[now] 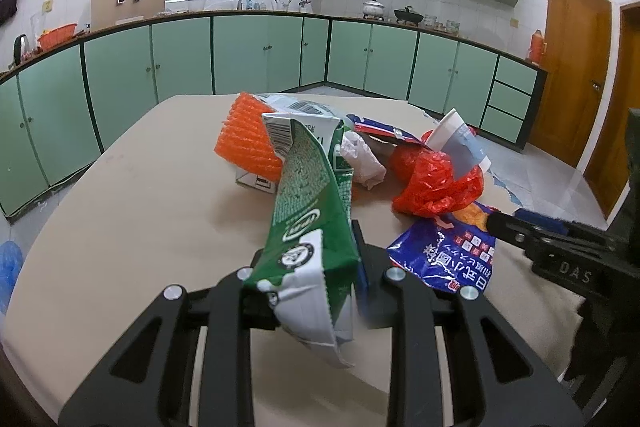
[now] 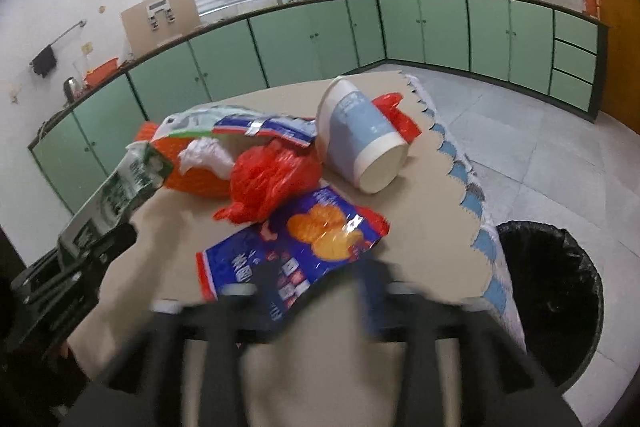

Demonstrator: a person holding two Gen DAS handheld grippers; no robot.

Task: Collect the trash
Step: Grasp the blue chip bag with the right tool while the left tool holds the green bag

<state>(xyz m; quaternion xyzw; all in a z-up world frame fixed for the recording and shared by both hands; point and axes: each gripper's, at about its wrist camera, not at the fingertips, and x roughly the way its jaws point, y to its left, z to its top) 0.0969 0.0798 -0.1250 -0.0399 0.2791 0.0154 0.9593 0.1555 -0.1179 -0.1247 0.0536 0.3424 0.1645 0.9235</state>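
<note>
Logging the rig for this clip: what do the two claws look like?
Both are matte black. The left claw has angular linkage arms with triangular cut-outs and round silver pivot bolts. The right claw, seen from the side, is a slim black bar with raised "DAS" lettering; its own view is motion-blurred. No cables or sleeves show.
</note>
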